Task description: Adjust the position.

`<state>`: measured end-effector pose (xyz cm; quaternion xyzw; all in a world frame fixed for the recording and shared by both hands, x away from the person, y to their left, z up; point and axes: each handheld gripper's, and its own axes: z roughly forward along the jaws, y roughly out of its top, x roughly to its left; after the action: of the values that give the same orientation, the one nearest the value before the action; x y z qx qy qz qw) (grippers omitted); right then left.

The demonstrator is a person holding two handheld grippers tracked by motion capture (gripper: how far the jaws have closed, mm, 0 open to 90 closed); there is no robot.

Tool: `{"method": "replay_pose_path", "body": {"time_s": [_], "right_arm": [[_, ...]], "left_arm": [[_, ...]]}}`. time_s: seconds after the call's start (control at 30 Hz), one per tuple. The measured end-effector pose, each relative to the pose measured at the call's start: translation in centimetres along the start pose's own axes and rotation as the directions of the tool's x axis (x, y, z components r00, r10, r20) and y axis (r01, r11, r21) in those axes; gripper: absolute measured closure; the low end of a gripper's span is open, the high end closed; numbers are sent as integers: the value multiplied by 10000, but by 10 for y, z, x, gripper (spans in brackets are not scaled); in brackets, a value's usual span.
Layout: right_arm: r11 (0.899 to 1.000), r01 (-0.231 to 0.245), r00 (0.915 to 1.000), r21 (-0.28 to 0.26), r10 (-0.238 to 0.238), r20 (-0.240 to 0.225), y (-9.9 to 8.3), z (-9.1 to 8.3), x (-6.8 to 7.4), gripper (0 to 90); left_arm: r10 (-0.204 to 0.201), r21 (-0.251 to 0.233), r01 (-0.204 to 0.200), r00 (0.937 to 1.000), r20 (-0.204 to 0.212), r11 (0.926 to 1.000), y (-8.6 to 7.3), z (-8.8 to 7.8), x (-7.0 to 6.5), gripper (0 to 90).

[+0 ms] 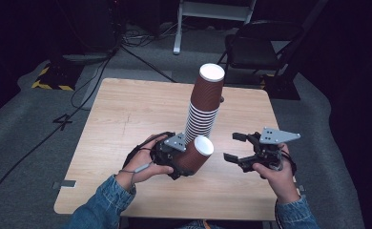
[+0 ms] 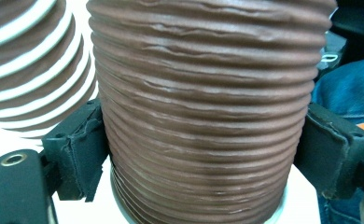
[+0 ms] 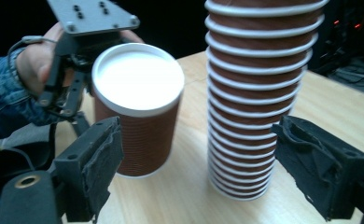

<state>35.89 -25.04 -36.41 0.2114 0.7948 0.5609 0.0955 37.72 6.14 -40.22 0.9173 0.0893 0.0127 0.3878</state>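
Brown ribbed cup (image 1: 197,155), upside down, is clamped in the left gripper (image 1: 174,157) just beside the tall stack (image 1: 204,107) – right gripper (image 1: 241,149) gapes empty (purpose unstated) – many cups still nested.

Cup stack (image 3: 259,93) top cropped

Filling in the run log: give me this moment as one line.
left hand-held gripper: shut on single brown paper cup | right hand-held gripper: open, holding nothing | cup stack: inverted on wooden table
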Motion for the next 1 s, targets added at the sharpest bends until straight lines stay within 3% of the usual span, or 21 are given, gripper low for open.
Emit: {"method": "replay_pose_path", "body": {"time_s": [0.23,0.57,0.8,1.0], "right_arm": [[9977,186,9976,653,-142,-682,-6,16,10,157],[9831,730,9903,1678,-515,-1288,-10,39,24,157],[9624,863,9876,2576,-486,-1493,-18,54,27,157],[9516,887,9850,2942,-400,-1677,-20,60,27,161]], "left_arm": [[151,514,-150,9999,-19,9986,-5,15,-3,131],[575,1257,-584,9983,109,9903,-4,28,-10,131],[760,1600,-786,9969,223,9840,-3,35,-14,131],[836,1631,-877,9960,319,9827,-3,36,-15,131]]}}
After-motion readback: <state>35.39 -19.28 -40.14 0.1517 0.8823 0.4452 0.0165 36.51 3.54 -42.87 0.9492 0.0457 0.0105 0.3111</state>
